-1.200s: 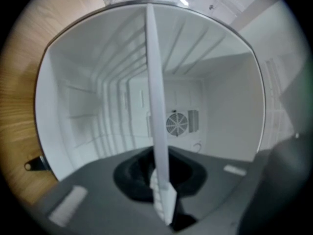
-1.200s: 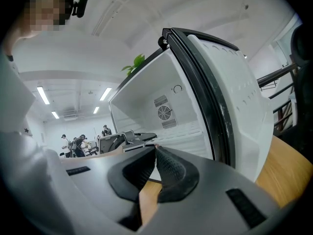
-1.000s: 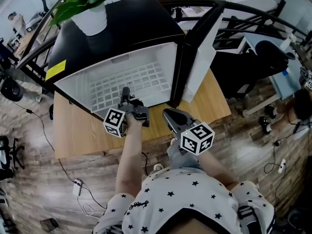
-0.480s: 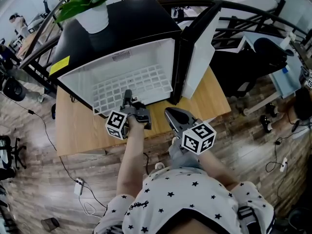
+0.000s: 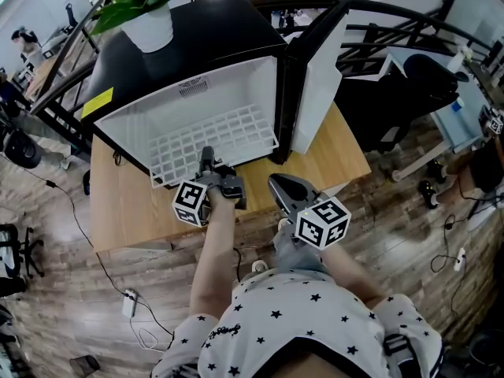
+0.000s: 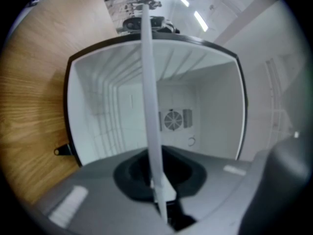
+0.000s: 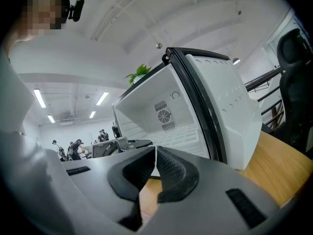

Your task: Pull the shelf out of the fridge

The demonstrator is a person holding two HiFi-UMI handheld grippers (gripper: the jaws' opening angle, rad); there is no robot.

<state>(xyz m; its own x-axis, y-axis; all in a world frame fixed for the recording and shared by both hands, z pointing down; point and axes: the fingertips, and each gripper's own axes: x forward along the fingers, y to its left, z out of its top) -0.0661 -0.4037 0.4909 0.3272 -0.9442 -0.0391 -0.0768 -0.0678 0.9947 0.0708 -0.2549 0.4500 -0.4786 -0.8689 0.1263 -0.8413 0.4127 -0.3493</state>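
A black fridge (image 5: pixel 197 46) with a white inside stands on a wooden table (image 5: pixel 335 160), its door (image 5: pixel 315 77) swung open to the right. The white grid shelf (image 5: pixel 224 132) sticks partly out of the fridge's mouth. My left gripper (image 5: pixel 206 158) is shut on the shelf's front edge. In the left gripper view the shelf (image 6: pixel 148 72) shows edge-on as a white strip running between the jaws of the left gripper (image 6: pixel 158 182). My right gripper (image 5: pixel 276 183) hangs beside it, short of the door, shut and empty (image 7: pixel 155 154).
A potted plant (image 5: pixel 148 18) stands on top of the fridge. Black railings (image 5: pixel 394 22) and an office chair (image 5: pixel 429 81) lie behind and to the right. Cables and a plug (image 5: pixel 128 302) lie on the wooden floor at the left.
The shelf has slid out of the fridge toward me together with my left gripper; its front edge now overhangs the mouth. The right gripper has stayed shut and close by.
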